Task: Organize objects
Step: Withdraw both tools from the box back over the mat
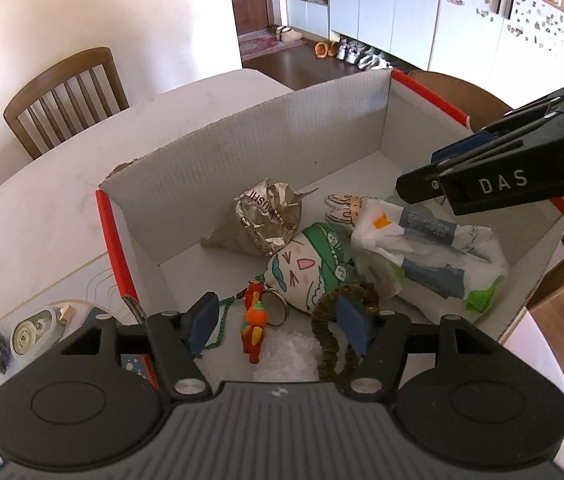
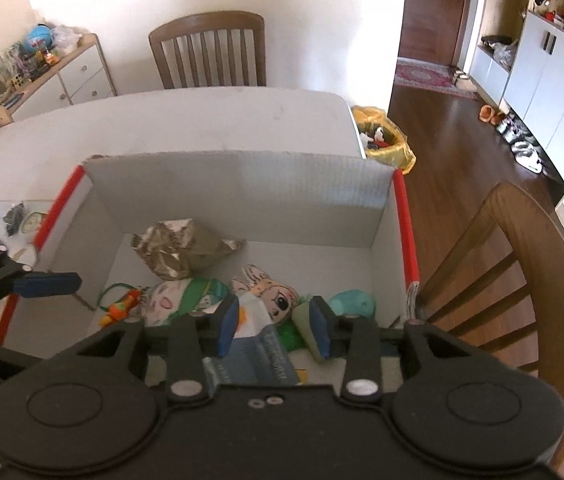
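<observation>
**Both grippers over the open box**

Left wrist view: the left gripper (image 1: pixel 278 322) hangs with jaws apart over the near end of the cardboard box (image 1: pixel 266 148), gripping nothing; an orange keychain figure (image 1: pixel 254 322) and a brown hair tie (image 1: pixel 335 328) lie below it. A crumpled foil bag (image 1: pixel 260 220) sits farther in.

Right wrist view: the right gripper (image 2: pixel 274 330) is narrowly parted above a plastic-wrapped packet (image 2: pixel 260 356), not pinching it. The box rests on the white surface (image 2: pixel 182 120)

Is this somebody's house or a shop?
Most likely a home's dining area: wooden chairs around a white table, shoes lined up by cupboards, and a toy-filled cardboard box.
</observation>
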Tool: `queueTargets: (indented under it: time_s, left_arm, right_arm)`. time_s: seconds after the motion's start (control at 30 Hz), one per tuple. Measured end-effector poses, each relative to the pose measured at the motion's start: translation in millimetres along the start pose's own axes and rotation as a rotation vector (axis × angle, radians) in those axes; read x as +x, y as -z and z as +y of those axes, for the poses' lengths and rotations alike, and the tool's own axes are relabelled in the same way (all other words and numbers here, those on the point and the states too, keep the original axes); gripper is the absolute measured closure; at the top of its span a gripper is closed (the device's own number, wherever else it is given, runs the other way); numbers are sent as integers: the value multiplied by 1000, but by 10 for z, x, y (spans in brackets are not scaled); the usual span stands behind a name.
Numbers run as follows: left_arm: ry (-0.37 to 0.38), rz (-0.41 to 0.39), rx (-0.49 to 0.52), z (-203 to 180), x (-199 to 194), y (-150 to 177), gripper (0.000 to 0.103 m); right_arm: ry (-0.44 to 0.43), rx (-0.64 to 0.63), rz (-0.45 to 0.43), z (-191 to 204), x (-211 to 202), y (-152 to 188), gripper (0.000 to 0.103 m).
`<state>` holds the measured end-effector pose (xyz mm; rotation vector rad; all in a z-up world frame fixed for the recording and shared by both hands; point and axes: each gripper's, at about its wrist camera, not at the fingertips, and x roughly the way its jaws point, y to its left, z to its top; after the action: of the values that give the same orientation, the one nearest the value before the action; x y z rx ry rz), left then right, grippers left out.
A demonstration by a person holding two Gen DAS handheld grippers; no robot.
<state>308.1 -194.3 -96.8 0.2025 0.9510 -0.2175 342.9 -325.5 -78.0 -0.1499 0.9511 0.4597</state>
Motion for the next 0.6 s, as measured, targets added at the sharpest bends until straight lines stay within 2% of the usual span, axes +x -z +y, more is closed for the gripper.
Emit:
queueTargets:
  time_s: [0.33, 0.6]
  left_arm:
    - [32, -69, -41, -13, -262, 14, 32]
    - [48, -148, -56, 46, -567, 49, 24]
  right_arm:
    - [-38, 6, -75, 114, -400, 8, 54]
    - [-46, 7, -128, 280, -669, 48, 44]
